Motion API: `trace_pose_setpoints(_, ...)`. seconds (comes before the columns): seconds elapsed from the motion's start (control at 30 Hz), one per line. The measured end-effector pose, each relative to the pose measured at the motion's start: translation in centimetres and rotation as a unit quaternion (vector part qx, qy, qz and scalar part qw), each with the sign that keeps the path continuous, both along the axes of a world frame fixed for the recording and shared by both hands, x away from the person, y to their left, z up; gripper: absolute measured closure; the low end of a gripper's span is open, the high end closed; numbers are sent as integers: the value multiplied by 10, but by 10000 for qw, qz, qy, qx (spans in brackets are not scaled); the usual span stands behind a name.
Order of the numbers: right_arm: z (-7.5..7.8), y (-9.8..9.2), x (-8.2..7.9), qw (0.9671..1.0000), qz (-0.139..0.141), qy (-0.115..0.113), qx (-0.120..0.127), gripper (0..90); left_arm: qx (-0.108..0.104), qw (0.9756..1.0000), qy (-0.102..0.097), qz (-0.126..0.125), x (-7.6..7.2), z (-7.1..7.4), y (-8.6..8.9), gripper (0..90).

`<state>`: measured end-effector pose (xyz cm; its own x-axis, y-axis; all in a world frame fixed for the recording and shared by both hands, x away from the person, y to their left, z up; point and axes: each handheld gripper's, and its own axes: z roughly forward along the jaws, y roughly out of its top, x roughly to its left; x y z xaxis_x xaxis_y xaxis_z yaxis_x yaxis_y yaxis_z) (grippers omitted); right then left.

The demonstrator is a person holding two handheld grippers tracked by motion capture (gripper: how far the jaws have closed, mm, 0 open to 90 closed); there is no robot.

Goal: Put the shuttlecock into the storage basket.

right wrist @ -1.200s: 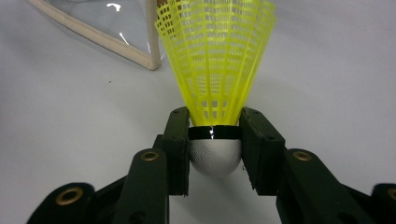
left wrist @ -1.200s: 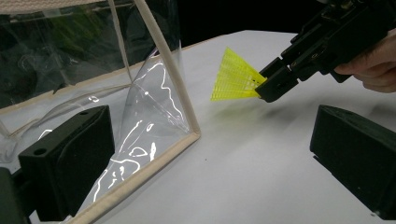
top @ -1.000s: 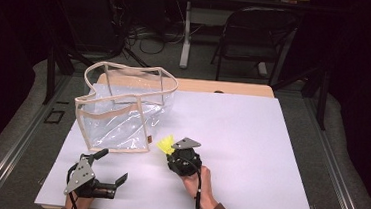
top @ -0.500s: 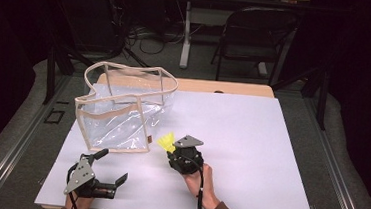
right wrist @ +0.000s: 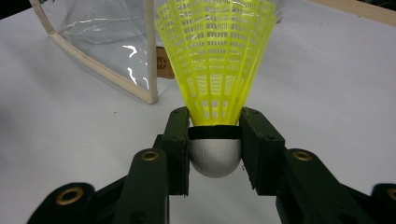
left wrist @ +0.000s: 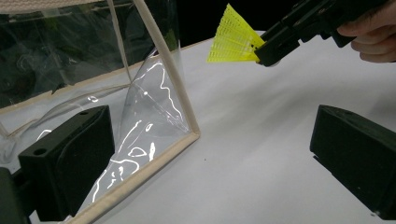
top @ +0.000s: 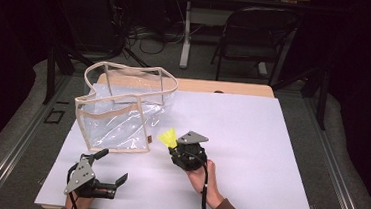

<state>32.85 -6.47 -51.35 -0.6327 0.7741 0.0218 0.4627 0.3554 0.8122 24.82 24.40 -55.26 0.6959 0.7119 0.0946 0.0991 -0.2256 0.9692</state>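
Note:
A yellow plastic shuttlecock (right wrist: 215, 60) with a silver-grey head is clamped by its head in my right gripper (right wrist: 215, 140). In the high view the shuttlecock (top: 169, 138) points up and left from the right gripper (top: 176, 145), just off the near right corner of a clear pouch (top: 123, 110) with beige trim. The pouch stands upright with its top open. My left gripper (top: 113, 168) rests open near the table's front left edge, nothing between its jaws. In the left gripper view the pouch's corner (left wrist: 187, 126) lies ahead and the shuttlecock (left wrist: 233, 39) hangs at the upper right.
The white tabletop (top: 251, 140) spreads wide to the right of both grippers. A wooden strip (top: 225, 87) runs along its far edge. Beyond the table stand a dark chair (top: 254, 34) and cables on the floor.
The right gripper with the shuttlecock has edged slightly toward the pouch. The left gripper has stayed put.

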Motion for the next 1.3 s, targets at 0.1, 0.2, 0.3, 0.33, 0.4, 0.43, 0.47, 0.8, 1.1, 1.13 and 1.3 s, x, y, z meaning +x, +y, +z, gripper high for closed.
trace_pose_setpoints(0.1,4,-2,2,10000,6,-26,34,656,11,10000,-2,5,0,0,0,0)
trace_pose_setpoints(0.2,7,-5,3,10000,17,-67,51,656,8,10000,-10,10,0,0,0,0)
trace_pose_setpoints(0.3,9,-7,5,10000,10,-37,63,656,11,10000,-7,6,0,0,0,0)
trace_pose_setpoints(0.33,9,-7,6,10000,19,-53,66,656,12,10000,-7,6,0,0,0,0)
trace_pose_setpoints(0.4,10,-8,8,10000,26,-52,65,655,11,10000,-2,9,0,0,0,0)
trace_pose_setpoints(0.43,10,-9,9,10000,26,-51,59,655,14,10000,-6,7,0,0,0,0)
trace_pose_setpoints(0.47,10,-9,9,10000,9,-40,68,655,7,10000,-3,3,0,0,0,0)
trace_pose_setpoints(0.8,13,-15,15,9999,-3,-45,93,656,13,10000,-1,8,0,0,0,0)
trace_pose_setpoints(1.1,21,-21,19,9999,-55,-67,147,656,17,10000,-7,19,0,0,0,0)
trace_pose_setpoints(1.13,22,-22,20,9999,-56,-66,148,656,20,10000,-8,24,0,0,0,0)
trace_pose_setpoints(1.3,27,-22,22,9998,-25,-107,142,656,-8,10000,-13,5,0,0,1,0)
